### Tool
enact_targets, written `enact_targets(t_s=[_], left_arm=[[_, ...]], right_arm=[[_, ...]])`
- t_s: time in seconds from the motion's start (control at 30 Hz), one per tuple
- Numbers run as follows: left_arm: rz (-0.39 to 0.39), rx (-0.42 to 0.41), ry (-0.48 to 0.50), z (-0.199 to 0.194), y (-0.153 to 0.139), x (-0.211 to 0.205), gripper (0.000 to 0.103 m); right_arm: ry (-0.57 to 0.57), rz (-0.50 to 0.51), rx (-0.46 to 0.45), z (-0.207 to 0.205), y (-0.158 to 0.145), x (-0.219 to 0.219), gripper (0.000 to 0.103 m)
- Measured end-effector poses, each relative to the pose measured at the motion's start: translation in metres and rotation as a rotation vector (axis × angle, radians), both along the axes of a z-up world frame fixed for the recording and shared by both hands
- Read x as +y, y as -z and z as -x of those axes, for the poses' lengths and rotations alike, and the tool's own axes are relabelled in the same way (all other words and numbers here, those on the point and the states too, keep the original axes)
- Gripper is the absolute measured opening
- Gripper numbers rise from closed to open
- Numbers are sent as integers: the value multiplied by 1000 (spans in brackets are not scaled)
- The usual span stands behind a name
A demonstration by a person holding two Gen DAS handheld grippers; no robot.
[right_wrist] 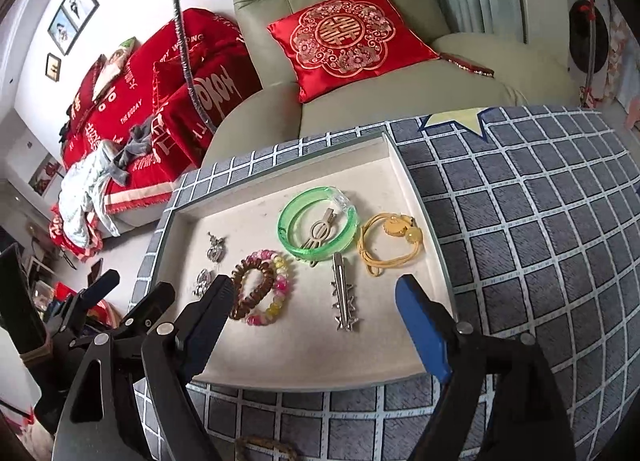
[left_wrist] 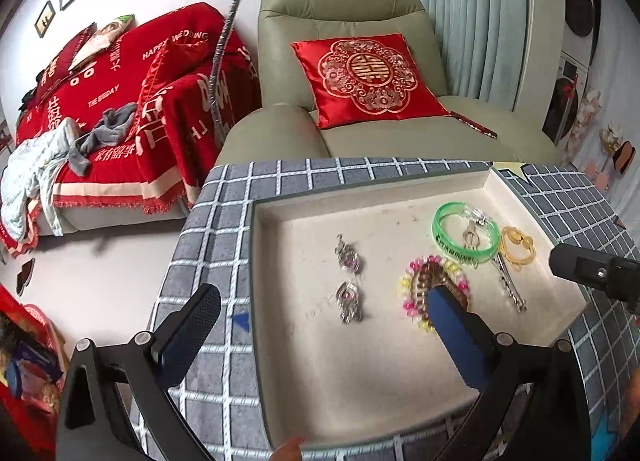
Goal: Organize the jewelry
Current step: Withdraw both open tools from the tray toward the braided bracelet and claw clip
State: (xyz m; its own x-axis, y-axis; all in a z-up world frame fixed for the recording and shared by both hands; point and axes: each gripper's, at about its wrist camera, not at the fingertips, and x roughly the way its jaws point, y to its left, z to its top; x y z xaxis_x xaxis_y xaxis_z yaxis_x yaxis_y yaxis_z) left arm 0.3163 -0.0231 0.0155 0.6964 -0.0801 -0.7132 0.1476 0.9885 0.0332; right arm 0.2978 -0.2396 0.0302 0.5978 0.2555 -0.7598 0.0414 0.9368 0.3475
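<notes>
A shallow cream tray [left_wrist: 360, 393] [right_wrist: 304, 357] lies on a grey checked cloth. In it are two silver earrings [left_wrist: 349, 279] [right_wrist: 210, 263], a brown bead bracelet inside a pink-yellow bead bracelet [left_wrist: 416, 289] [right_wrist: 262, 287], a green bangle [left_wrist: 466, 231] [right_wrist: 318, 223] with a silver clip inside, a silver star hair clip [left_wrist: 510, 285] [right_wrist: 343, 301] and a yellow hair tie [left_wrist: 518, 245] [right_wrist: 390, 243]. My left gripper [left_wrist: 324, 311] is open above the tray's left part, near the earrings. My right gripper [right_wrist: 316, 293] is open above the tray's front, straddling the bracelets and star clip.
The grey checked cloth [right_wrist: 540, 261] covers the table around the tray. A green armchair with a red cushion [left_wrist: 366, 77] stands behind it. A sofa with red covers and clothes [left_wrist: 112, 121] is at the left. Another bead bracelet [right_wrist: 266, 447] lies on the cloth at the front edge.
</notes>
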Motion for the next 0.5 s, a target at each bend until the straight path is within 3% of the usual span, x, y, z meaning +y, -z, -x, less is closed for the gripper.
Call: enact_targets(t_s=[0.03,0.07,0.5], left_arm=[[3,4,2,4,0,1,103],[7,9,4,7,-1,2,103],[27,50,42,55,-8,12,103]], right_arm=[[-5,14,-5,3,-1,2,100],[-6,31,-12,6,-3,4,103],[-25,47,19,45,-16,11,103]])
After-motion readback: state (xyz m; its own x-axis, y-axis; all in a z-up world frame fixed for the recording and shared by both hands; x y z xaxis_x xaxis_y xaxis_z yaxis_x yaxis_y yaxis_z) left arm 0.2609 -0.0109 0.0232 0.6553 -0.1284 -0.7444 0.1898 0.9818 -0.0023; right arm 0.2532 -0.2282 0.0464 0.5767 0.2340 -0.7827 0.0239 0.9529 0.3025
